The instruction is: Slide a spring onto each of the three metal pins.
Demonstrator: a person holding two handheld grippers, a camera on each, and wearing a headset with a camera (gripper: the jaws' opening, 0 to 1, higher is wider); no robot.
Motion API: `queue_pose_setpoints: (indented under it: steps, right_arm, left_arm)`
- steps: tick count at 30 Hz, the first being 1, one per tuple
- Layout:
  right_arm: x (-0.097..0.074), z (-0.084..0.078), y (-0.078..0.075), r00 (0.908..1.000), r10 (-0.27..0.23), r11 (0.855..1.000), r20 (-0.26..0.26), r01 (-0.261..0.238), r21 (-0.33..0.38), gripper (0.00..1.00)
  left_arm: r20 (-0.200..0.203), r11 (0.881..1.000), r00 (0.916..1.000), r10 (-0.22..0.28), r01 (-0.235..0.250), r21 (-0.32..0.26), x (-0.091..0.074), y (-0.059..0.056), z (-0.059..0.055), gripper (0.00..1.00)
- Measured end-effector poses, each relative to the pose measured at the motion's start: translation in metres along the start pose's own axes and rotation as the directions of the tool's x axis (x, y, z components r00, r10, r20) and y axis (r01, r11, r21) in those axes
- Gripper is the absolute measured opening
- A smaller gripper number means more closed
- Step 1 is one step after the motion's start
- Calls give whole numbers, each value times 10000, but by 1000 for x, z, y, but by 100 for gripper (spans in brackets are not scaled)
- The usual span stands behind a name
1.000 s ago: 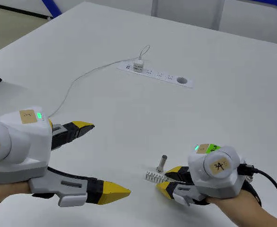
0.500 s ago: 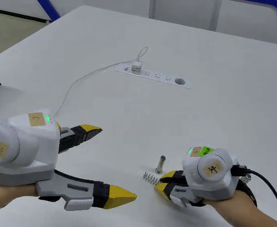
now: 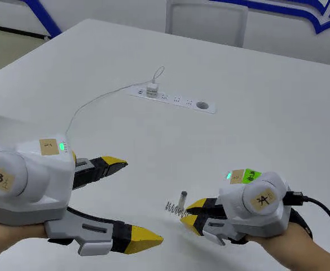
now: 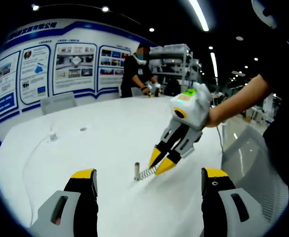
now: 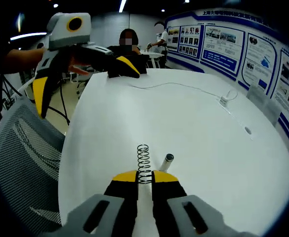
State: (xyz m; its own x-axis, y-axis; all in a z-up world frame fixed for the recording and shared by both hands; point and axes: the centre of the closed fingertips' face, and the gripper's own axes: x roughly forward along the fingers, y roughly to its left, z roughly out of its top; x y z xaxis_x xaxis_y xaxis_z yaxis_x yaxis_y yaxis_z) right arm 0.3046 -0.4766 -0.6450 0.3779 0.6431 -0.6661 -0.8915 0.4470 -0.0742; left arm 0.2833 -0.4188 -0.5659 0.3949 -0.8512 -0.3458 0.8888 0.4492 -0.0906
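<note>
Right gripper (image 3: 186, 213): your jaws pinch one end of the spring (image 3: 174, 208)
Spring: free end now just beside the pin (image 3: 182, 198), nearer than a second ago
Pin: upright on the table (image 3: 238, 113)
Left gripper (image 3: 143, 201): yours gapes wide, empty

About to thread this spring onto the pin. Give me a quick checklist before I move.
1. Grip on spring: ok, right tool shut on one end.
2. Upright pin: ok.
3. Free end of spring over pin top: not ok, it sits low beside the pin.
4. Clearance of left tool: ok, open, off to the side.
5. Damage to spring: cannot tell.
</note>
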Motion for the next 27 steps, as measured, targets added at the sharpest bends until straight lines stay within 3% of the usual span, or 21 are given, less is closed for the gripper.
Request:
queue_pose_setpoints:
  steps: [5, 12, 21, 27]
  right_arm:
    - [-27, 19, 2, 9987, 29, 9984, 502, 0, -566, 10]
    - [-55, 31, 15, 9983, 201, 9847, 543, -103, -1741, 10]
    - [-75, 41, 31, 9963, 463, 9639, 721, -257, -2649, 10]
    - [-83, 45, 39, 9946, 589, 9517, 859, -300, -3056, 10]
  left_arm:
    - [150, 9981, 9981, -596, 593, 193, 8, -15, 9, 77]
    - [236, 9926, 9942, -1052, 1035, 639, 23, -31, 19, 69]
    - [191, 9831, 9880, -1530, 1502, 1042, 32, -48, 24, 58]
    - [218, 9741, 9809, -1932, 1890, 1244, 33, -60, 27, 42]
